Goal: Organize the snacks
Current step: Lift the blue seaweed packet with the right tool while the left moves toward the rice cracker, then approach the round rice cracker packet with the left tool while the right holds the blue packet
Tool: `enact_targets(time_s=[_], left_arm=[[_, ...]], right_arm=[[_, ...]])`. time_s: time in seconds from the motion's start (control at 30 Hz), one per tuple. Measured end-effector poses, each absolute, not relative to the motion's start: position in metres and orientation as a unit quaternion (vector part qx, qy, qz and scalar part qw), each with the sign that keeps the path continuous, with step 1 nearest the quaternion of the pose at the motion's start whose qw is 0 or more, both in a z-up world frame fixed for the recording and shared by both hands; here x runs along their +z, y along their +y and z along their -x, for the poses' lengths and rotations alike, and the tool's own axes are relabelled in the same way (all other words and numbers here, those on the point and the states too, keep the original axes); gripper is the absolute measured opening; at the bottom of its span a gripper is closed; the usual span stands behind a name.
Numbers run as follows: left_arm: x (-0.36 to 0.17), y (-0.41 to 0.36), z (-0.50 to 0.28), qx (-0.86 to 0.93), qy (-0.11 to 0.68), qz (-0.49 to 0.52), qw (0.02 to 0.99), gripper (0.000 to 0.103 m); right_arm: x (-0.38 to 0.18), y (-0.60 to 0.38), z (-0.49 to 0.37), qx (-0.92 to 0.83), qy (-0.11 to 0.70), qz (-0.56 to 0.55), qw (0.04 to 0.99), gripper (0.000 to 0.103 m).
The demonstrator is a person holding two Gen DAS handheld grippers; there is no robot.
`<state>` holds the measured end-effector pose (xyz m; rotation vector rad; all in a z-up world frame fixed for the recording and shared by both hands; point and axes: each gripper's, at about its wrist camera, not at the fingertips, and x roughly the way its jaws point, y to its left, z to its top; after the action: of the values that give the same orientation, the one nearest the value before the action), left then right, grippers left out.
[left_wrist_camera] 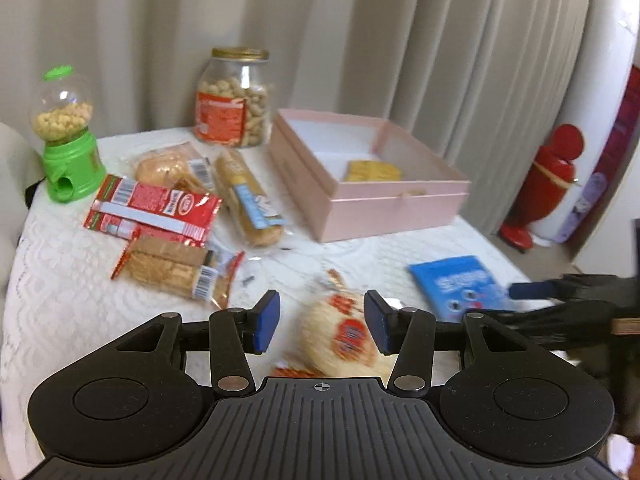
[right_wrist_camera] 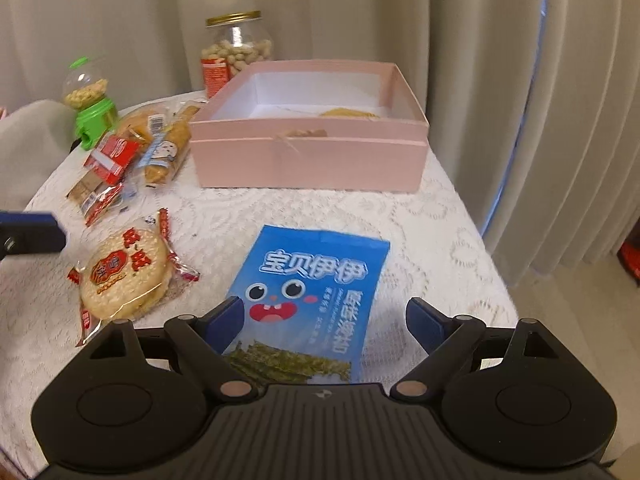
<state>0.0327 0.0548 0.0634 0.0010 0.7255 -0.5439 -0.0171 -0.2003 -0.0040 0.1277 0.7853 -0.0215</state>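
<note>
Pink card forms the box at the table's far side, where only one or two snacks are seen inside; most of the task is judged outstanding, with the packets heaped left of it. Spread jaws are noted on the left gripper, poised over the blurred rice cracker, nothing pinched. Spread wide, also empty, the right gripper is set over the flat blue seaweed pack, near the table's front.

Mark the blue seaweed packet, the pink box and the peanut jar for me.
blue seaweed packet (right_wrist_camera: pixel 316 292): right wrist view, on its cartoon face.
pink box (right_wrist_camera: pixel 308 156): right wrist view, on its front wall.
peanut jar (left_wrist_camera: pixel 234 100): left wrist view, on its glass body.
</note>
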Motion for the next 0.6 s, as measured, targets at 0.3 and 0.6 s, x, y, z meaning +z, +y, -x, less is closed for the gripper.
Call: enact_targets(time_s=[0.3, 0.6], left_arm=[[0.035, 0.041, -0.051, -0.274, 0.379, -0.018, 0.884, 0.055], [0.035, 0.022, -0.039, -0.334, 0.368, -0.063, 0.865, 0.061]], right_arm=[[0.003, -0.173, 0.022, 0.027, 0.367, -0.033, 0.929, 0.089], [-0.012, -0.15, 0.017, 0.015, 0.359, 0.032, 0.933, 0.094]])
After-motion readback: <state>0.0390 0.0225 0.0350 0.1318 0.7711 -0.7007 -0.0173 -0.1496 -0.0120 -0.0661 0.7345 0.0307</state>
